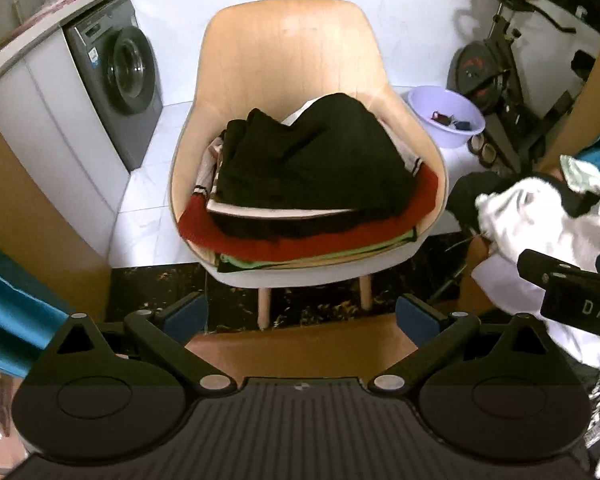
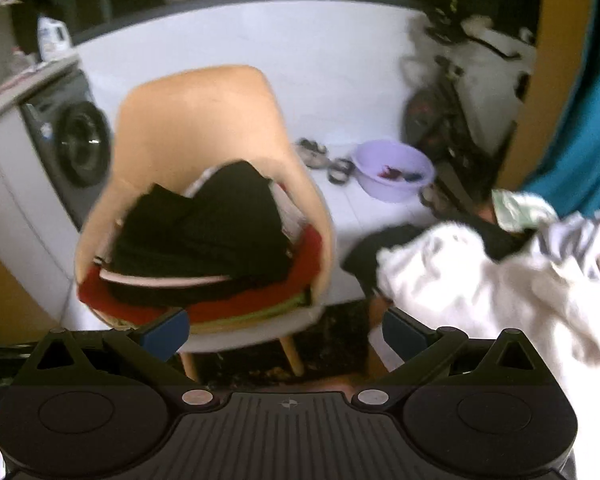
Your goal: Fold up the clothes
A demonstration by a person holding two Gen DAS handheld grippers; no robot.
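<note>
A stack of folded clothes (image 1: 311,184) fills the seat of a tan shell chair (image 1: 292,52): a black garment (image 1: 319,156) lies on top, a red one (image 1: 300,242) spreads out beneath it, and a green edge (image 1: 284,260) shows at the bottom front. To the right of the chair, a heap of unfolded laundry sits lower down, led by a crumpled white garment (image 2: 479,280) with dark cloth (image 2: 363,256) under its left edge and a pale green piece (image 2: 515,210) behind it.

The left gripper (image 1: 301,314) points at the chair's front, its jaws spread wide with nothing between the blue pads. The right gripper (image 2: 286,330) faces the gap between chair and heap, jaws likewise wide apart and empty; its right pad sits just beside the white garment's lower edge, contact unclear in the blur.

Behind the chair, on the white tiled floor (image 1: 156,152), stand a grey washing machine (image 1: 116,88) at left, a lilac basin (image 1: 445,116) holding small items, and an exercise bike (image 1: 495,72) at right.
</note>
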